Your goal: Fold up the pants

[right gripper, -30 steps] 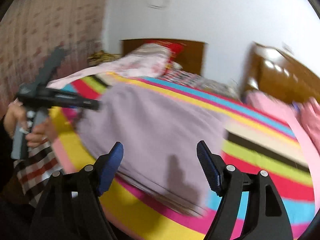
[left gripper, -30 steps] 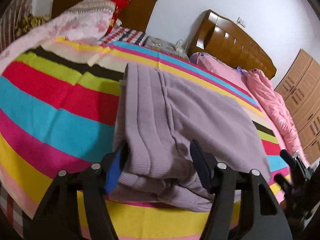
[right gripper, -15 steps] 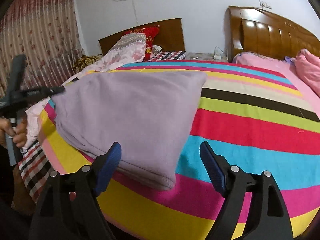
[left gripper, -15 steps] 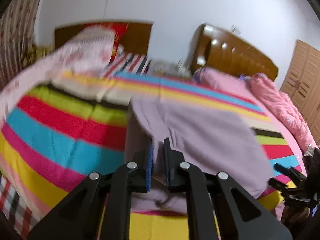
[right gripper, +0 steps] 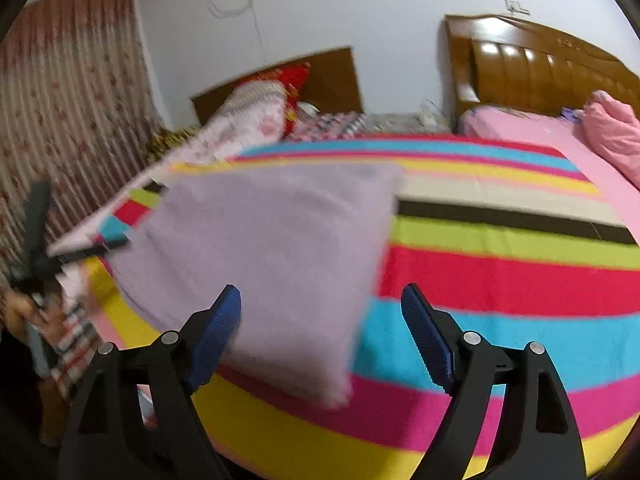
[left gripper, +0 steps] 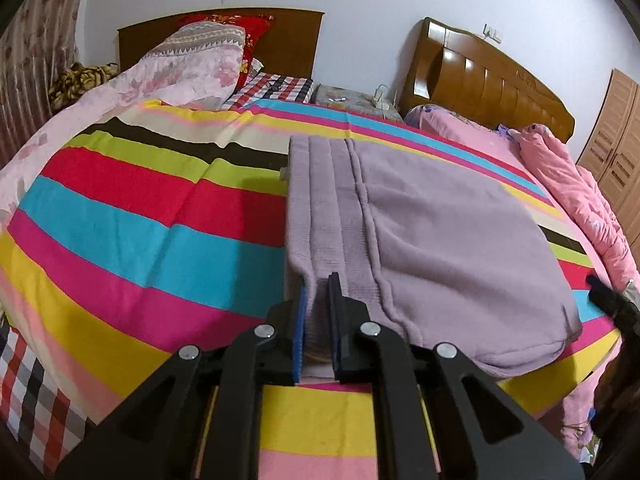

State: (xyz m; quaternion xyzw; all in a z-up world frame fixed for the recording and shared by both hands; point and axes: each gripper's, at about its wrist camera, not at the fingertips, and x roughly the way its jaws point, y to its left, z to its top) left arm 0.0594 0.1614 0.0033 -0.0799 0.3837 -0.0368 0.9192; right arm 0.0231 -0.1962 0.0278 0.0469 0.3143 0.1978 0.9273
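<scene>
Pants: lilac knit pants [left gripper: 432,232] lie folded into a broad slab on the striped bedspread [left gripper: 132,216], near its front edge, ribbed waistband side [left gripper: 320,208] running up the left of the pile.
Left gripper: left gripper [left gripper: 318,320] is pinched almost closed on the near corner of that ribbed band, blue pads [left gripper: 299,332] pressing a fold of lilac cloth between them, and the cloth rises slightly into the jaws.
Right gripper: right gripper [right gripper: 320,336] stands wide apart, nothing between its blue-padded fingers [right gripper: 218,332]; the near right corner of the pants [right gripper: 272,260] sits just ahead of the gap, closer to the left finger. This view is blurred, so whether the pad touches the cloth cannot be told.
Other view of the left gripper: seen from the right wrist, it shows at the far left edge [right gripper: 36,256], black frame at the pants' edge, a hand [right gripper: 24,312] around its handle.
Bedspread: bands of red, cyan, magenta, yellow, lime and black under the pants.
Background: floral quilt [left gripper: 176,72] piled towards the dark headboard [left gripper: 296,36]; a second bed to the right with a pink cover [left gripper: 560,176] and glossy wooden headboard [left gripper: 480,80]; wooden wardrobe [left gripper: 616,136] at the right edge.
</scene>
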